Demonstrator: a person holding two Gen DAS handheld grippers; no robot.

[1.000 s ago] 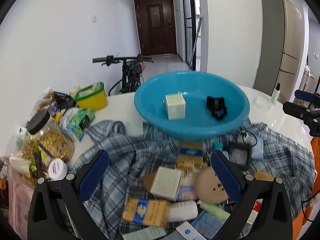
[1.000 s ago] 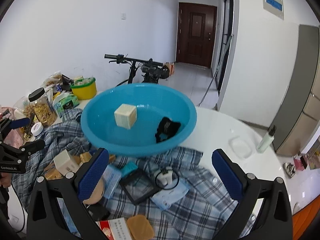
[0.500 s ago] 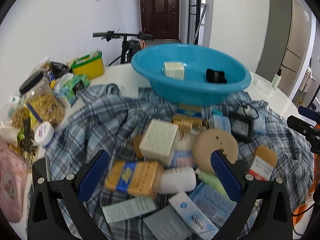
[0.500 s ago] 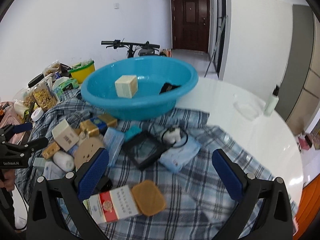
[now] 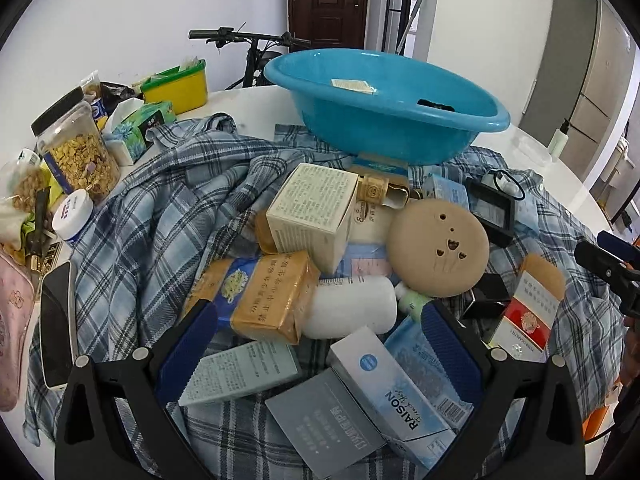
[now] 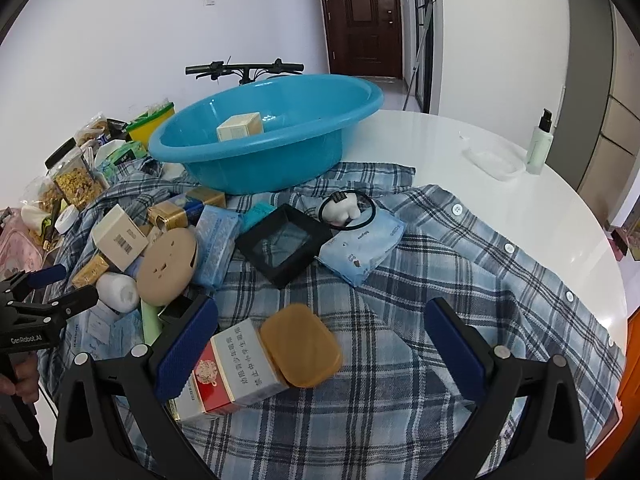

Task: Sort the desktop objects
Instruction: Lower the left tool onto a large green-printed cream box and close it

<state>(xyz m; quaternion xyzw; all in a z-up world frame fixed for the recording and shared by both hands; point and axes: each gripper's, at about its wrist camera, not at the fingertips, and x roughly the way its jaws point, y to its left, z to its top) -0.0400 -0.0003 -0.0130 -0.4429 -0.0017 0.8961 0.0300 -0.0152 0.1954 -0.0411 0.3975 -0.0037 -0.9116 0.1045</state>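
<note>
Hovering low over the pile on the checked blue cloth [image 5: 160,216], the left tool [image 5: 316,344] is spreading its blue pads wide and gripping nothing. I think it is picking what to grab next for the big blue plastic bowl [image 5: 384,120]. The white plastic bottle [image 5: 352,312] is lying right ahead, between the pads, next to the brown paper packet [image 5: 272,296]. Its long side is running across from one pad to the other, green cap toward the right pad. The next move probably needs a turn of the tool first. The right tool [image 6: 320,344] is also gaping wide, empty, with the red and white box [image 6: 228,372] sitting by its left pad.
</note>
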